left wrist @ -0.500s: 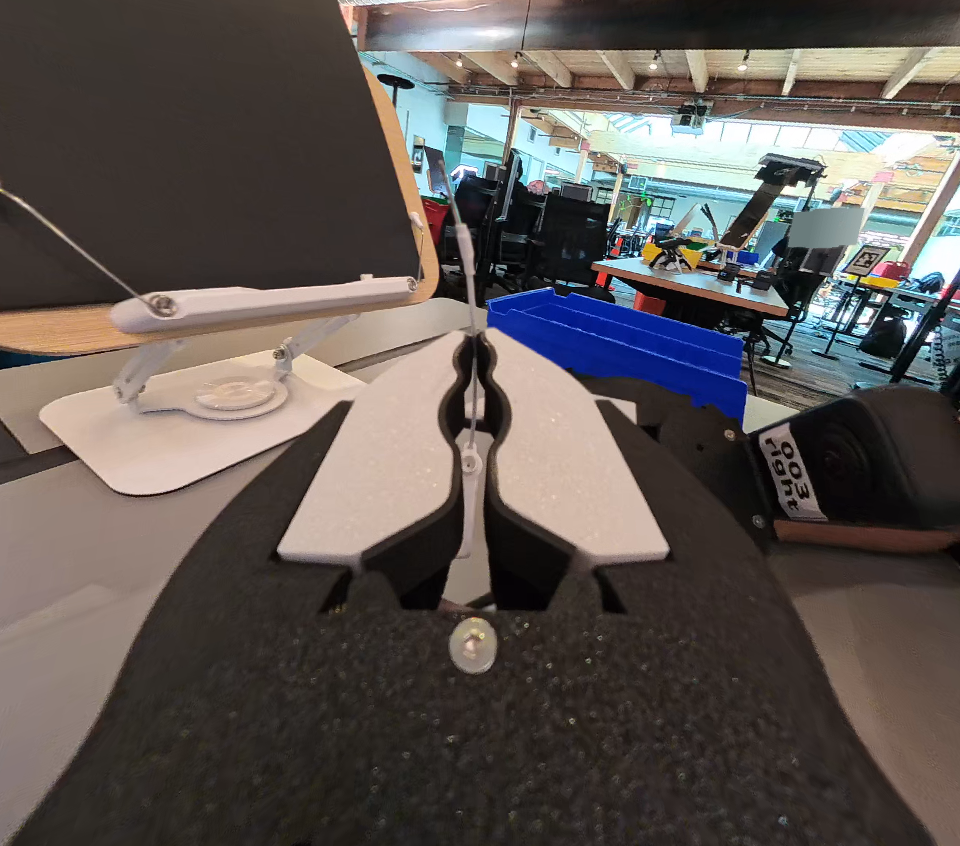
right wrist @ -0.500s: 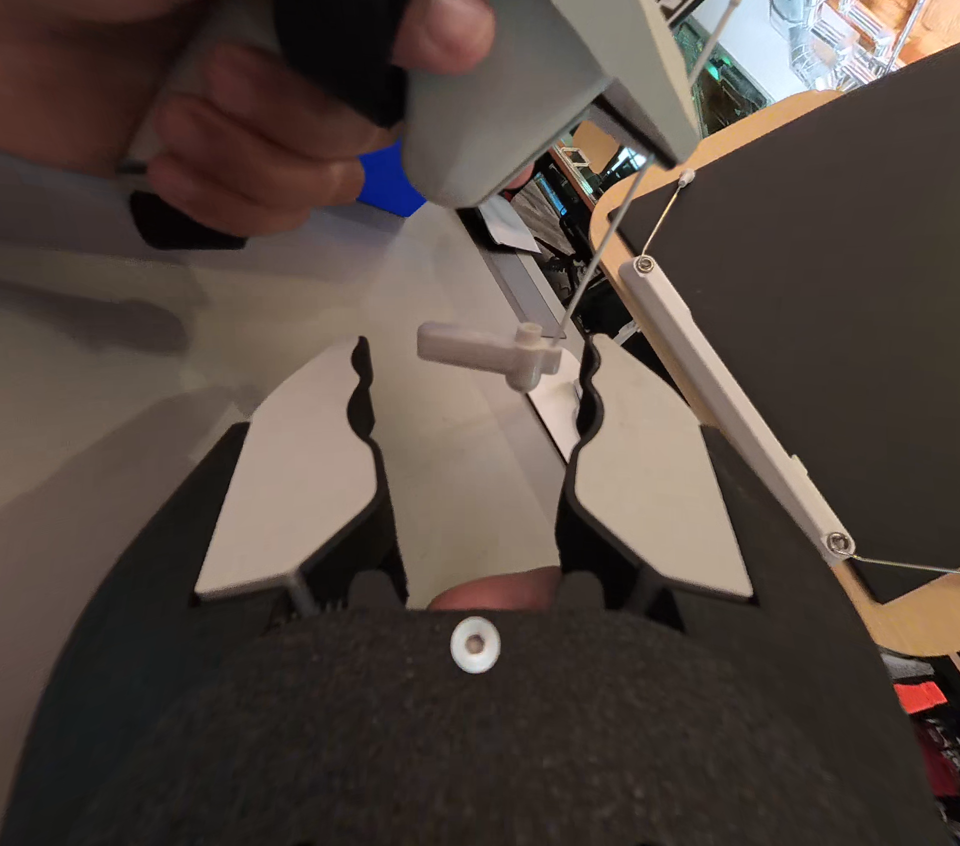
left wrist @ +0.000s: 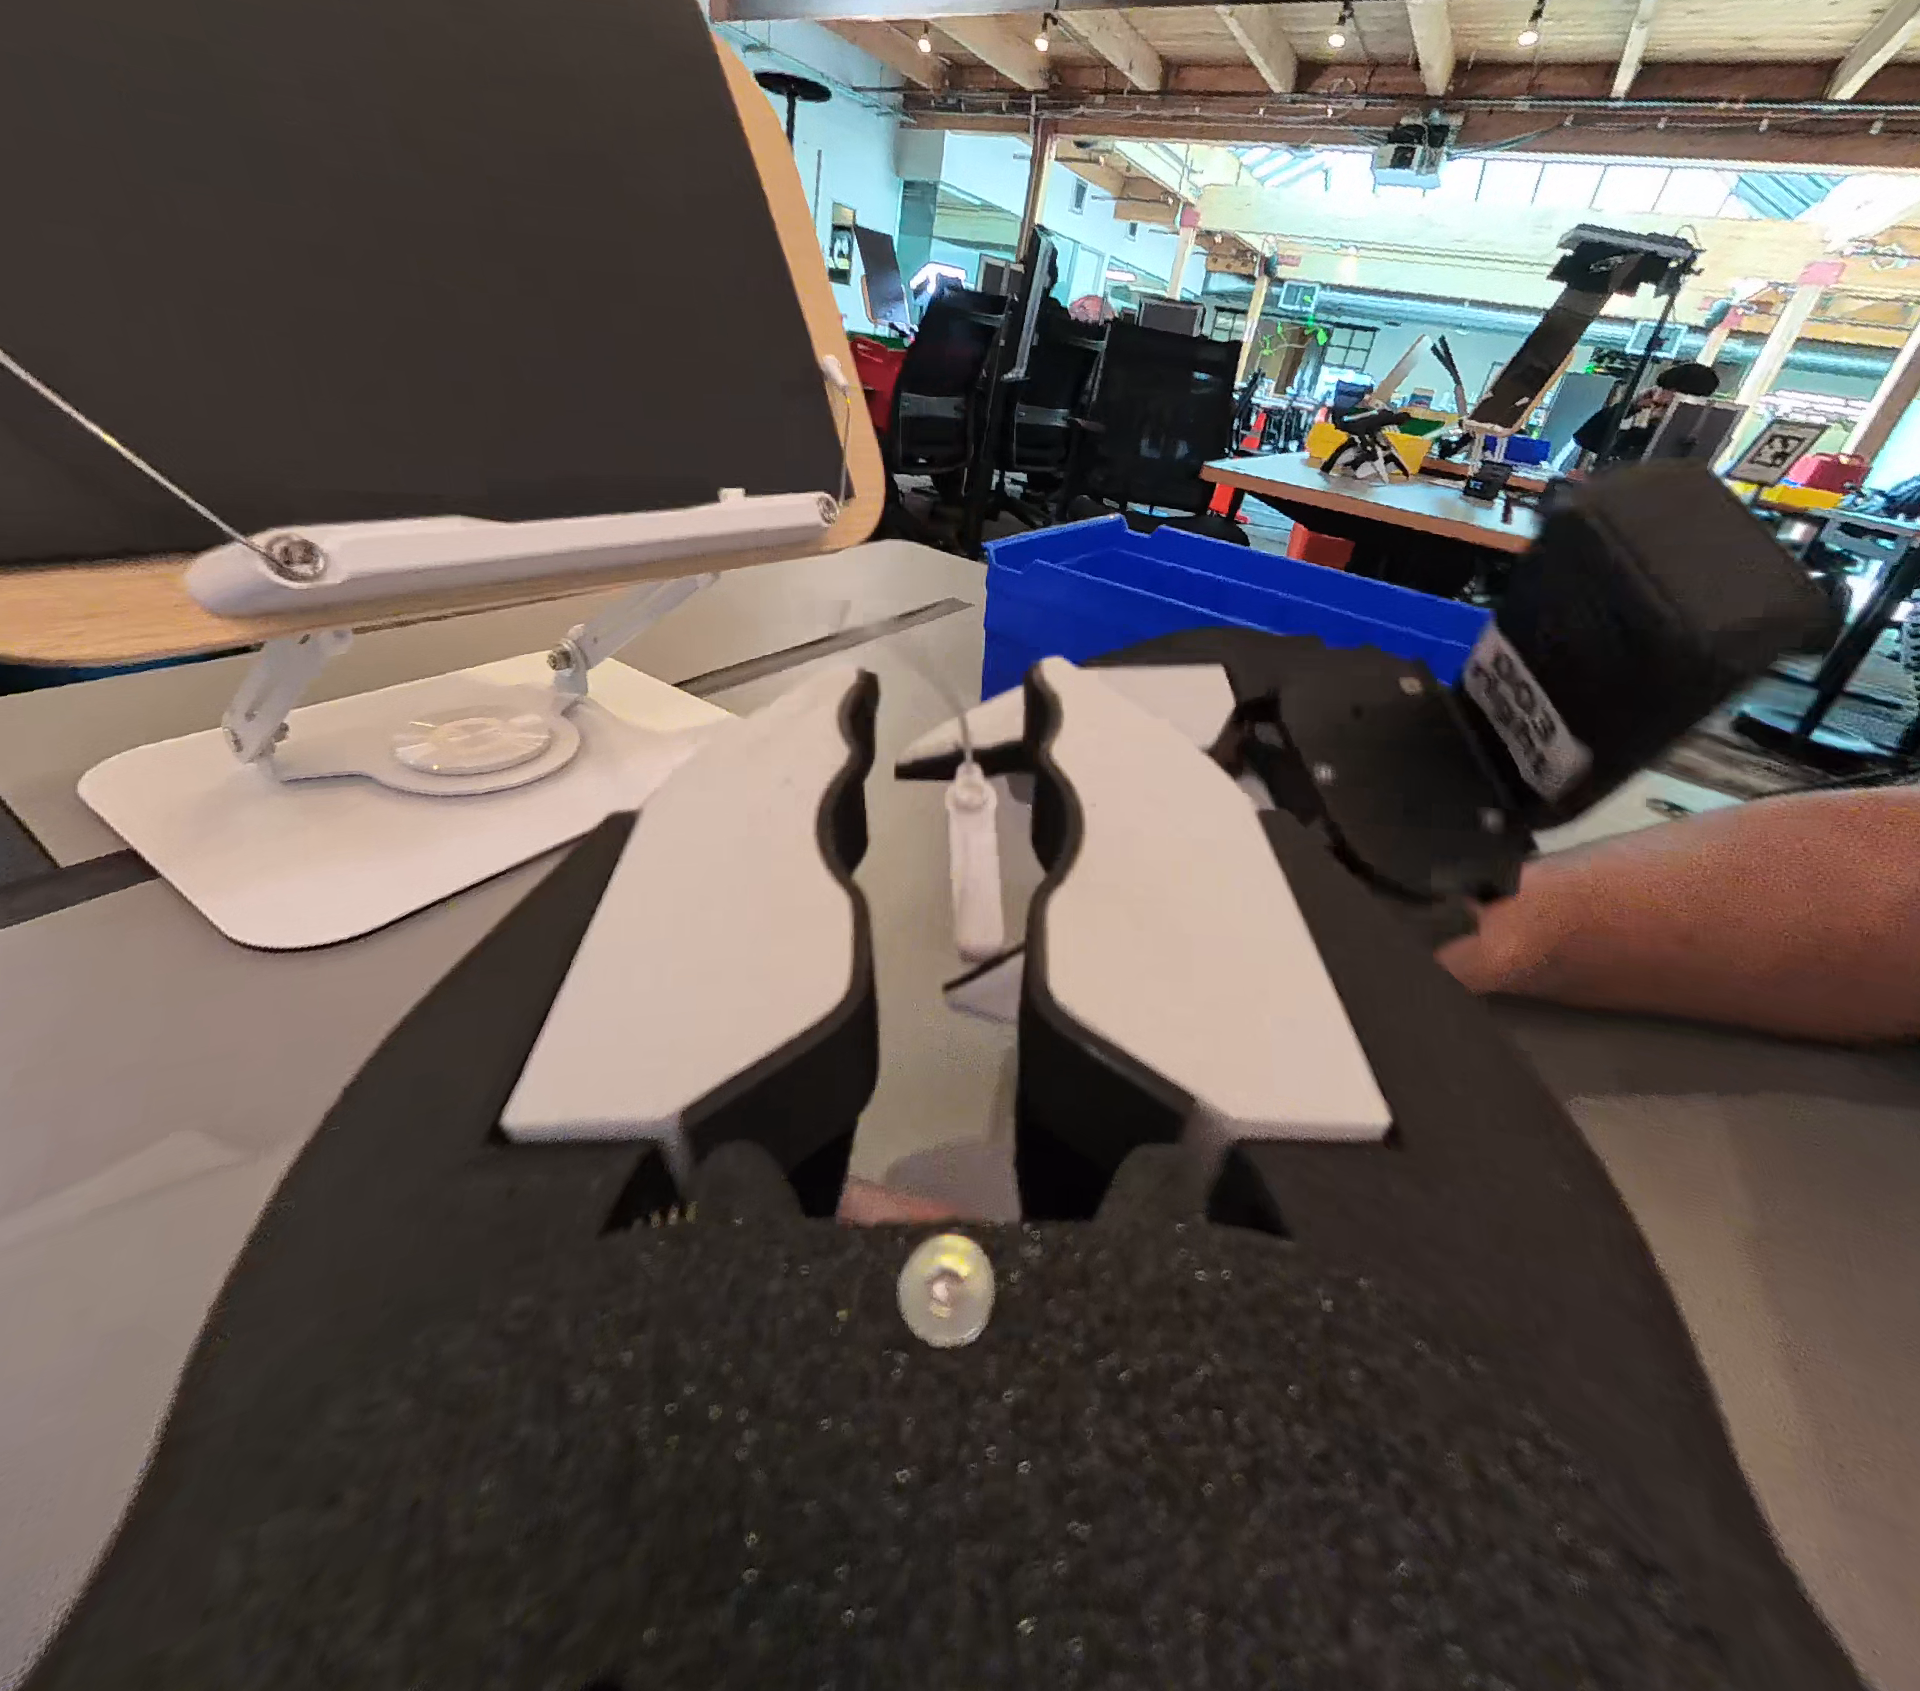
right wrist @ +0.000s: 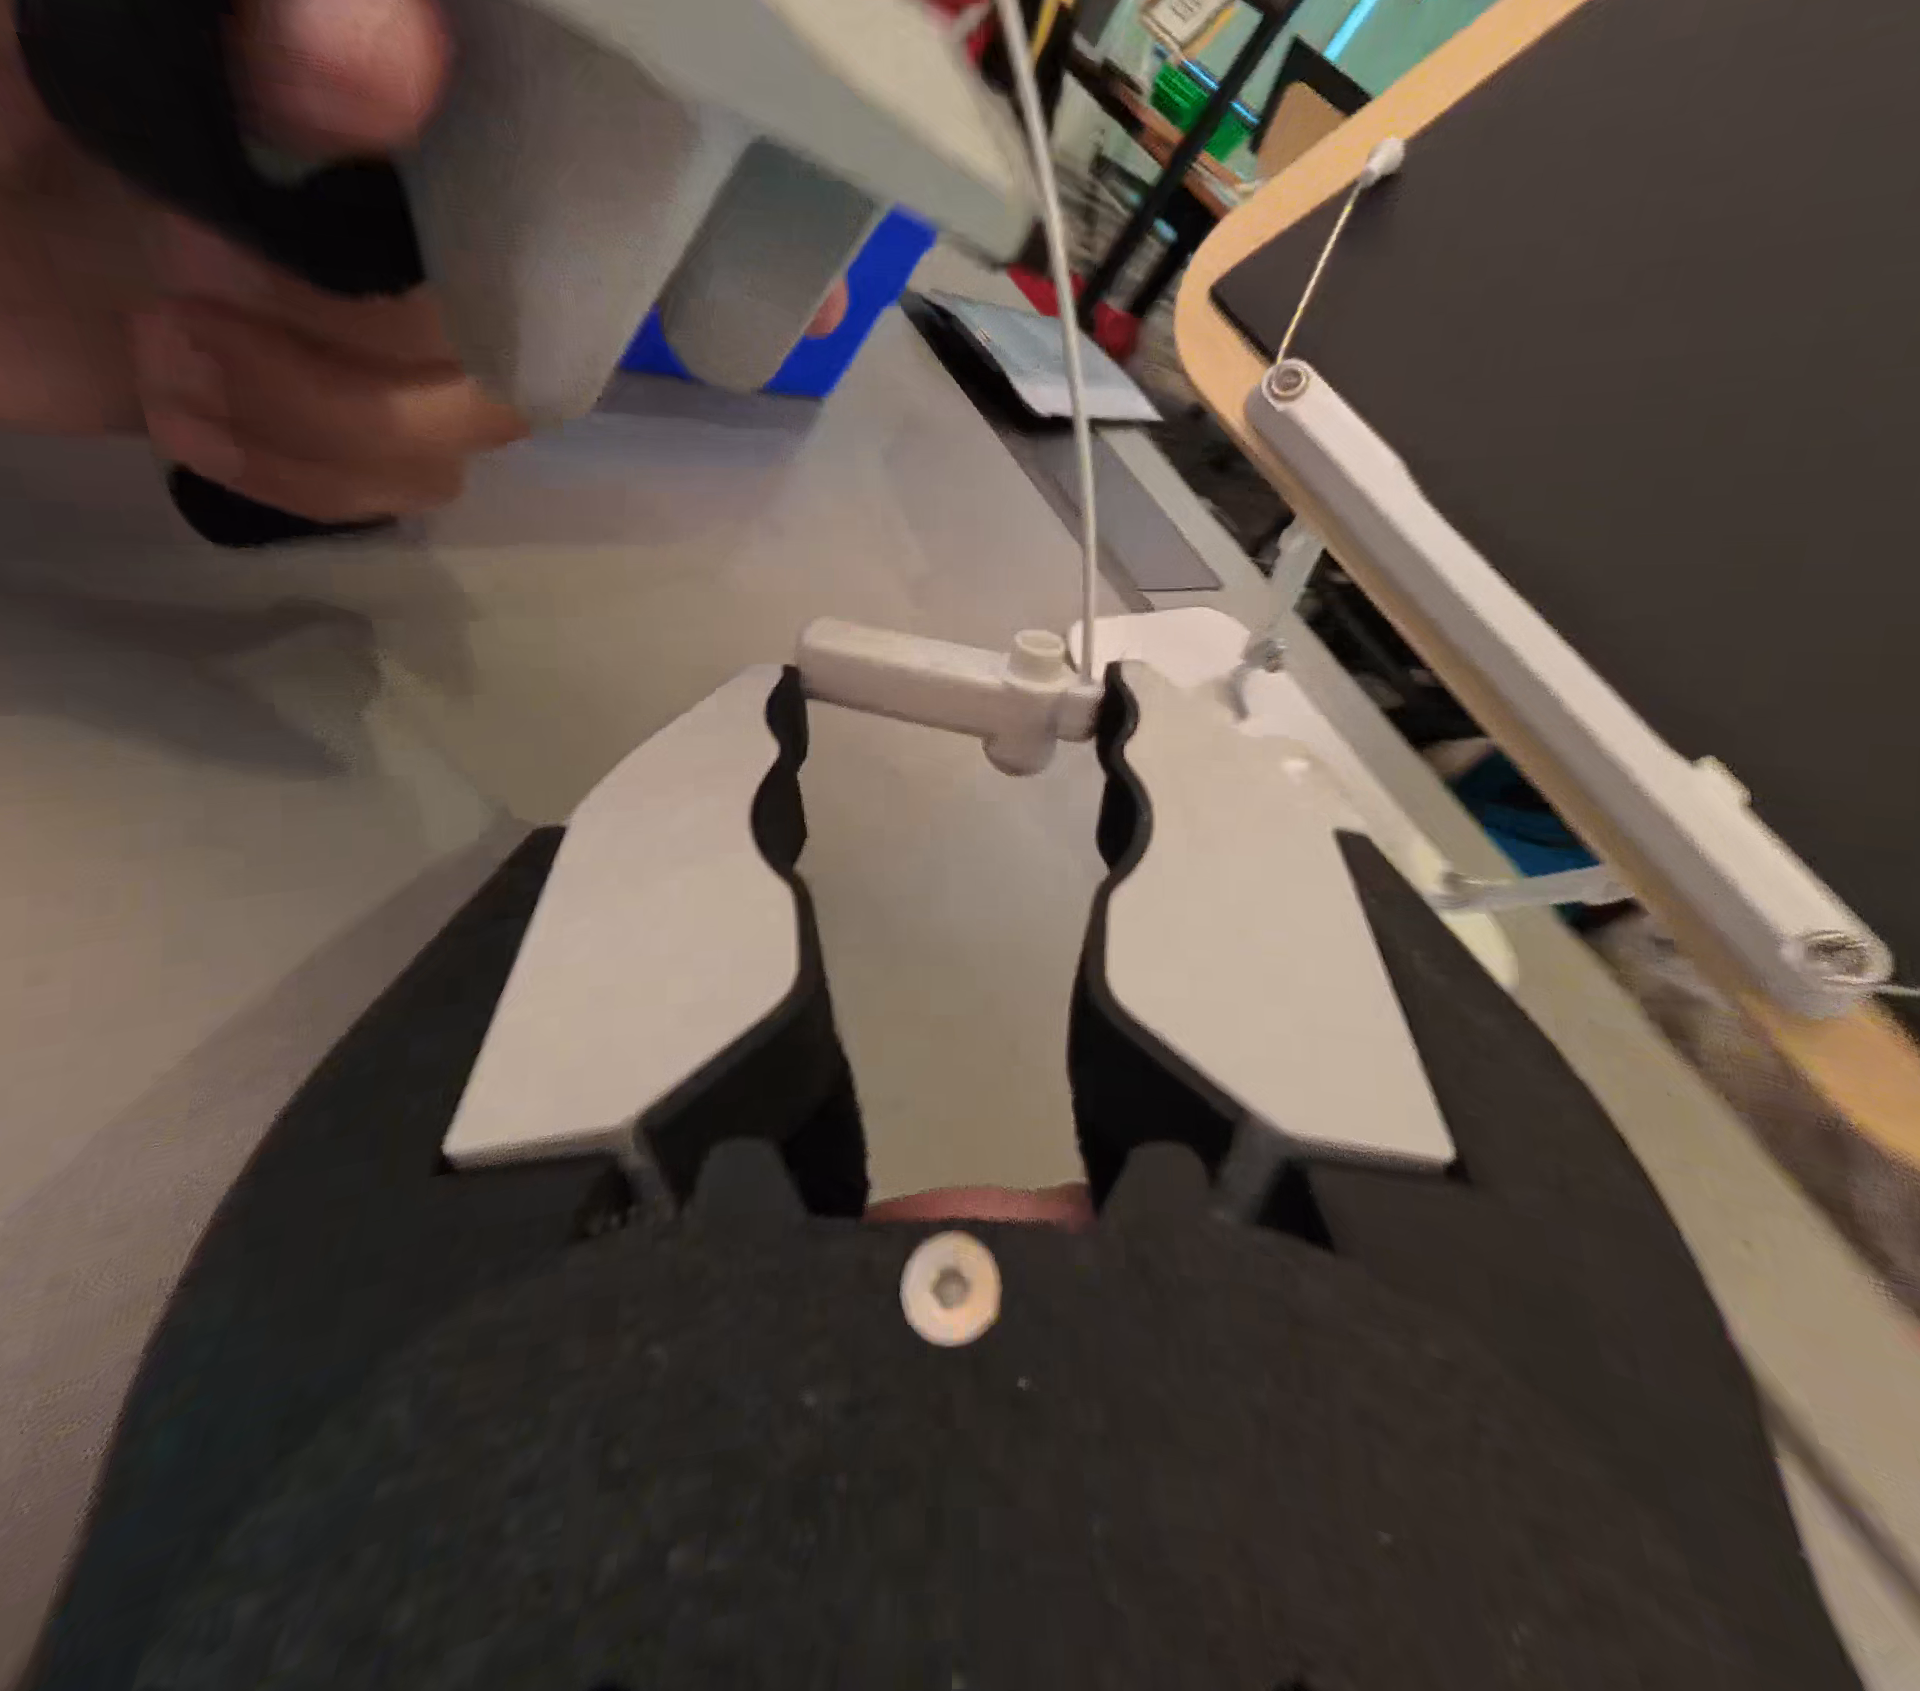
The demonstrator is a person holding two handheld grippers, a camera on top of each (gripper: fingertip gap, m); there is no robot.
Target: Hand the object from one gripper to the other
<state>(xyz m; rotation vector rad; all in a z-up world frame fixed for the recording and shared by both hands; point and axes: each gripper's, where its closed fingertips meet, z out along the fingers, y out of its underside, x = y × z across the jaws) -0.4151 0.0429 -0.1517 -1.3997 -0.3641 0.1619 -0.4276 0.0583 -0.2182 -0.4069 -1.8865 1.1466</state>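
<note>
Between spread right gripper point(right wrist: 945, 706) jaws, white tag point(right wrist: 951, 685) lying crosswise, left gripper point(left wrist: 945, 768) jaws parted.

Pale grey table point(left wrist: 208, 1111), bearing a white stand base point(left wrist: 343, 820) and blue bin point(left wrist: 1195, 602).

Stand: white tablet stand point(left wrist: 343, 820) on the grey table point(left wrist: 156, 1101), holding a tilted dark board point(left wrist: 364, 166) with a wooden edge.
Bin: blue bin point(left wrist: 1195, 602) behind it.
Background: black office chairs point(left wrist: 1049, 405), a far workbench point(left wrist: 1371, 498).
</note>
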